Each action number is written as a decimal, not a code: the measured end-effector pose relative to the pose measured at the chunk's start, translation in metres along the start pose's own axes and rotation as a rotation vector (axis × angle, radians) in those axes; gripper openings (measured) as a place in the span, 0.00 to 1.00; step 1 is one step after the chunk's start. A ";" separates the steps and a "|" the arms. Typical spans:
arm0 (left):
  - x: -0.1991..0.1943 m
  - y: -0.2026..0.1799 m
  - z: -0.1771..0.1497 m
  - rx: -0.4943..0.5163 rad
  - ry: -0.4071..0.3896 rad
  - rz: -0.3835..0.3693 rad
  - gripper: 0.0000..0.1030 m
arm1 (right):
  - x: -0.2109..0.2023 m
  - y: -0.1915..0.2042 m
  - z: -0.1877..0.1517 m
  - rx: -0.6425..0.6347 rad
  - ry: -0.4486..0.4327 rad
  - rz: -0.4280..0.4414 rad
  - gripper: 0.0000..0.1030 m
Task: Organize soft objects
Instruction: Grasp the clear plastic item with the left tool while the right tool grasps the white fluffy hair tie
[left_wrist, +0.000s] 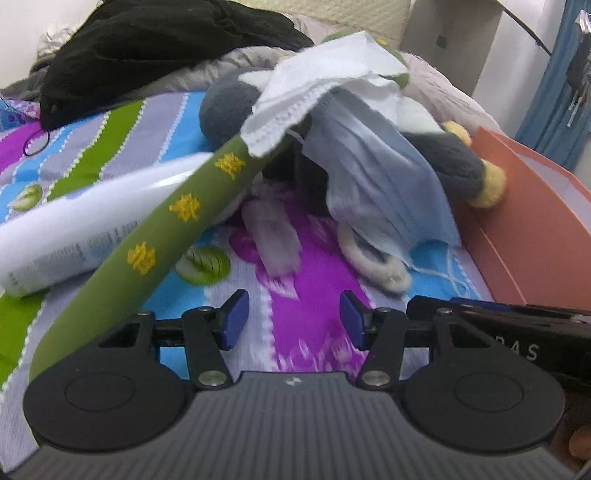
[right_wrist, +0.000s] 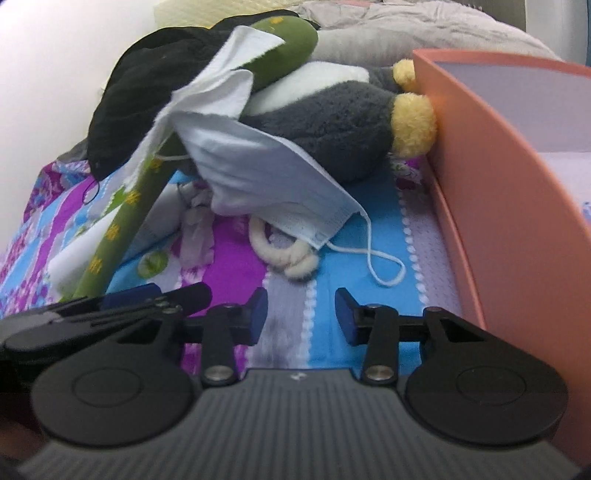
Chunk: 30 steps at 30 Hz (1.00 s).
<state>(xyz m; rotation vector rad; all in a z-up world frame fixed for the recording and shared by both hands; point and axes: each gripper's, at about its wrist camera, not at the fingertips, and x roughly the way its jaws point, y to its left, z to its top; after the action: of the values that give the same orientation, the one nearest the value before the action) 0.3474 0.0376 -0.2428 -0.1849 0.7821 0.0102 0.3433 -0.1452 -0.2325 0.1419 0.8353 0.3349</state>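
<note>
My left tongs (left_wrist: 293, 319) stand released, the two blue pads apart with only the bedsheet (left_wrist: 310, 325) showing between them; my right tongs (right_wrist: 301, 315) are also released and grasp nothing, the pads apart over the same striped sheet; each tongs is seen at the edge of the other's view, so they are side by side. Ahead of both lies the pile of soft things; a blue mask (left_wrist: 384, 184) hangs down from the grey plush (right_wrist: 332, 122), its lower edge just ahead of my right tongs and its ear loop (right_wrist: 384, 262) lying on the sheet near the right pad; a white cloth (left_wrist: 325, 88) is draped over the top of the pile; a green tube (left_wrist: 155, 247) with yellow flowers leans from the pile down past the left side of my left tongs; under the mask is a cream ring (right_wrist: 284, 254), touching the sheet; a white bottle (left_wrist: 81, 229) lies left of the green tube; the orange box (right_wrist: 509, 177) stands at the right, the plush's yellow foot (right_wrist: 413, 122) touching its wall; a black garment (left_wrist: 155, 48) lies far behind.
</note>
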 end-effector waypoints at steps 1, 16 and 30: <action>0.005 0.000 0.003 -0.006 -0.010 0.006 0.59 | 0.005 -0.002 0.003 0.011 0.002 0.005 0.43; 0.033 0.001 0.016 -0.006 -0.046 0.048 0.18 | 0.047 -0.014 0.027 0.101 0.074 0.080 0.25; -0.032 0.003 -0.017 -0.060 0.017 -0.017 0.13 | -0.013 -0.015 0.004 0.083 0.092 0.048 0.20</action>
<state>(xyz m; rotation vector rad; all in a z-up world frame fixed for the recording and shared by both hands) 0.3127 0.0393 -0.2323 -0.2484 0.7977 0.0160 0.3421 -0.1635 -0.2245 0.2256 0.9389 0.3538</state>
